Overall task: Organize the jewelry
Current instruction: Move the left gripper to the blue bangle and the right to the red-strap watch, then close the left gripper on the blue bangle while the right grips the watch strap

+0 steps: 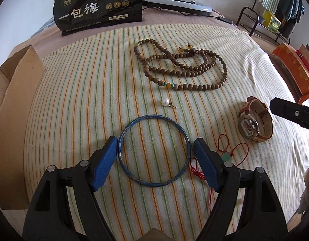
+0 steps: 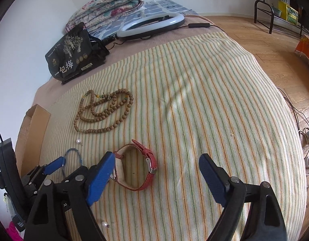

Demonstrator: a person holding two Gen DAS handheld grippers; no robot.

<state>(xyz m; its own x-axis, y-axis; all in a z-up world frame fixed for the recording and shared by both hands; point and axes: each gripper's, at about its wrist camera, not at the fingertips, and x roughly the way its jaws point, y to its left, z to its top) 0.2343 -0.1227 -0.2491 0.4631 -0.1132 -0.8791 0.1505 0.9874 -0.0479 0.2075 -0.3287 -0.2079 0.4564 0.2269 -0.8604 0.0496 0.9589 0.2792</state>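
Here: striped blanket (image 1: pixel 84 100) fills both frames. Bead necklace (image 1: pixel 180 66) upper centre, left view. Left tool (image 1: pixel 155 150) wide, blue bangle (image 1: pixel 154 150) between pads, ungripped. Right tool (image 2: pixel 156 170) wide, red watch (image 2: pixel 137 168) beside left pad. Pearl earring (image 1: pixel 166 101) above bangle.

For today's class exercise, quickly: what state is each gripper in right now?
Left gripper: open, straddling the blue bangle, not gripping.
Right gripper: open, holding nothing; red watch between its jaws.
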